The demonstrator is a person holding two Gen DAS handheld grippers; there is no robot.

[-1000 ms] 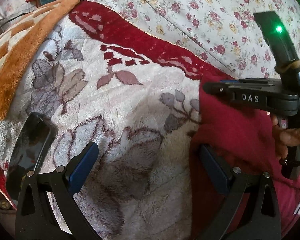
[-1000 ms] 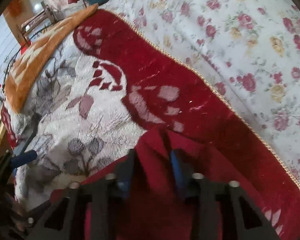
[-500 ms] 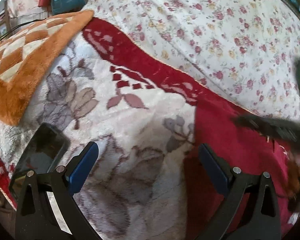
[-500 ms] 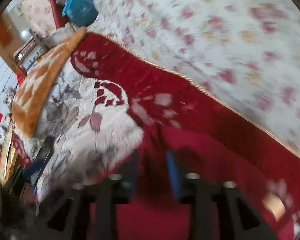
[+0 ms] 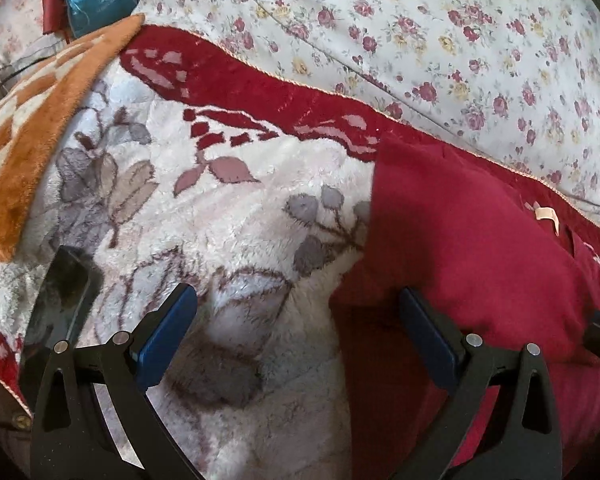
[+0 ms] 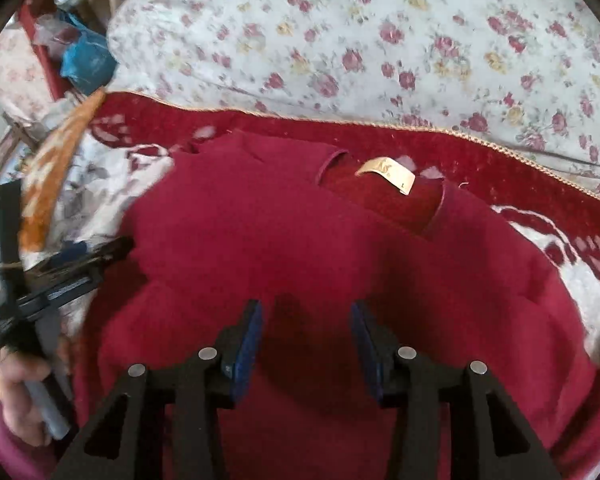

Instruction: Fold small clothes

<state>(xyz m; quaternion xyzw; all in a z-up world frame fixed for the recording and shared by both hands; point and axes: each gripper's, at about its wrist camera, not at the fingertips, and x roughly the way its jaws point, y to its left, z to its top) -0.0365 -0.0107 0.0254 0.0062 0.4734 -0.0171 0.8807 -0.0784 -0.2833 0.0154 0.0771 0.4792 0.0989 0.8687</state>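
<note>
A dark red shirt (image 6: 284, 240) lies spread on a plush white and red blanket (image 5: 228, 216), its neck opening and cream label (image 6: 388, 174) facing up. It also shows in the left wrist view (image 5: 460, 232), at the right. My right gripper (image 6: 306, 332) is open and empty, just above the shirt's middle. My left gripper (image 5: 300, 320) is wide open and empty, over the blanket at the shirt's left edge, its right finger (image 5: 424, 328) over red cloth. It also shows in the right wrist view (image 6: 60, 272), at the left.
A floral bedsheet (image 5: 420, 32) covers the bed beyond the blanket. An orange checked blanket (image 5: 32, 128) lies at the left. A dark phone (image 5: 60, 296) lies on the blanket near my left gripper. A blue bag (image 5: 96, 0) sits at the far left corner.
My right gripper has let go of the shirt fold, opened, and pulled back above the shirt. The shirt now lies flatter. My left gripper stayed open and shifted slightly.
</note>
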